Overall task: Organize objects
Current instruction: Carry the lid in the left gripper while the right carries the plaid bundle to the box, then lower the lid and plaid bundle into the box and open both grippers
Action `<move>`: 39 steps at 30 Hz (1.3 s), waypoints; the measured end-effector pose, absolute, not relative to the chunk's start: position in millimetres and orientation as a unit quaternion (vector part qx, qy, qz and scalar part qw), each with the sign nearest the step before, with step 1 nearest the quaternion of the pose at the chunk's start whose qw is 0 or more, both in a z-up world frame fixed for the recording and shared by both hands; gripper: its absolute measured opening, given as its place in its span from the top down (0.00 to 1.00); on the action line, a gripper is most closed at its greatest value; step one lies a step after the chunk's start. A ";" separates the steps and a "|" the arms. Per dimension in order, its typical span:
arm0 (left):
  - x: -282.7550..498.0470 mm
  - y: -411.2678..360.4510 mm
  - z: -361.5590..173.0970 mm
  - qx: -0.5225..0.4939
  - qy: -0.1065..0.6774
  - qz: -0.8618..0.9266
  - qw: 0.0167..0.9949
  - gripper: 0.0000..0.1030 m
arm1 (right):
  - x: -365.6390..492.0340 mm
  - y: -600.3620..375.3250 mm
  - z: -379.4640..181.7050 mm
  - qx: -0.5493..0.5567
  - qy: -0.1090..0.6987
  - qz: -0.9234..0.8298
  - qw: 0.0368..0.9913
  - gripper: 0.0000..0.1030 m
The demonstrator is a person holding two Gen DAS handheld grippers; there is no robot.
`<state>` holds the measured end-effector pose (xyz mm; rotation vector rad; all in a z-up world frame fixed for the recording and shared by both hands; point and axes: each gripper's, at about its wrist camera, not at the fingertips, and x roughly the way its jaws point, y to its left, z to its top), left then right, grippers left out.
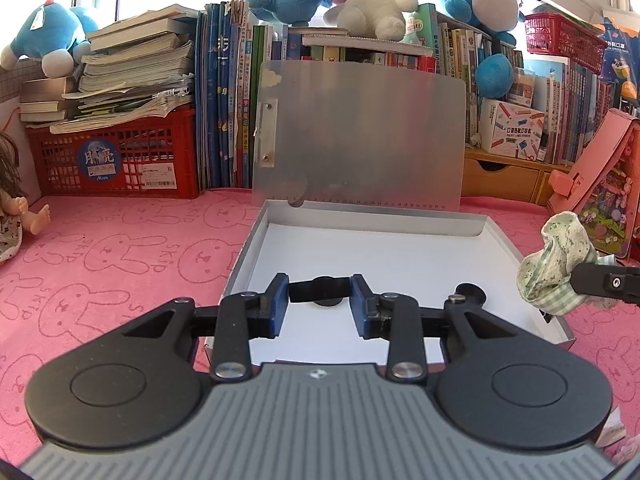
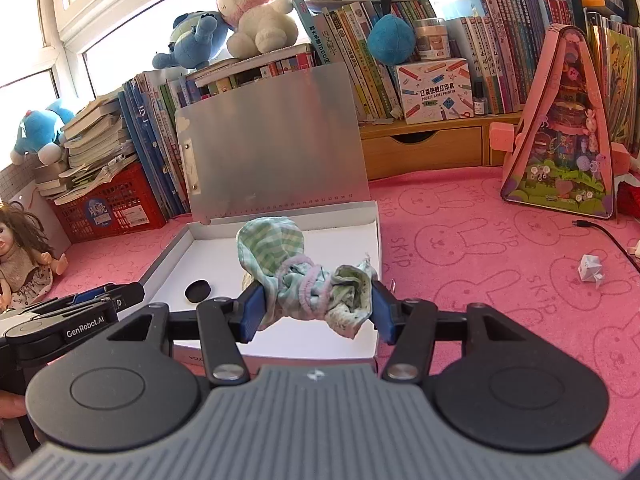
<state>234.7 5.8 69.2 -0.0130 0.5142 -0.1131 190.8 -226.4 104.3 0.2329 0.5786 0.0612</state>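
A shallow white box lies on the pink bunny-print cloth, its silver lid standing upright behind it. My left gripper hovers over the box's near part, shut on a small flat black object. A black disc lies on the box floor to its right. My right gripper is shut on a bundle of green-checked cloth with pink trim, held over the box. The disc lies left of the bundle, near the left gripper. The left wrist view shows the cloth at its right edge.
A doll sits at the left and a red crate with stacked books stands behind it. Rows of books and plush toys line the back. A pink house-shaped toy, a cable and a folded paper piece are at the right.
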 end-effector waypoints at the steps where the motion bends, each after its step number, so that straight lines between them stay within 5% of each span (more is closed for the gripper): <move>1: 238.4 4.6 66.3 -0.005 0.258 -0.054 0.965 0.63 | 194.7 -224.8 101.4 0.116 0.289 0.030 0.950 0.43; 39: 292.1 -8.2 24.9 0.030 0.344 -0.047 0.937 0.63 | 245.0 -201.9 49.3 0.108 0.351 0.037 0.930 0.41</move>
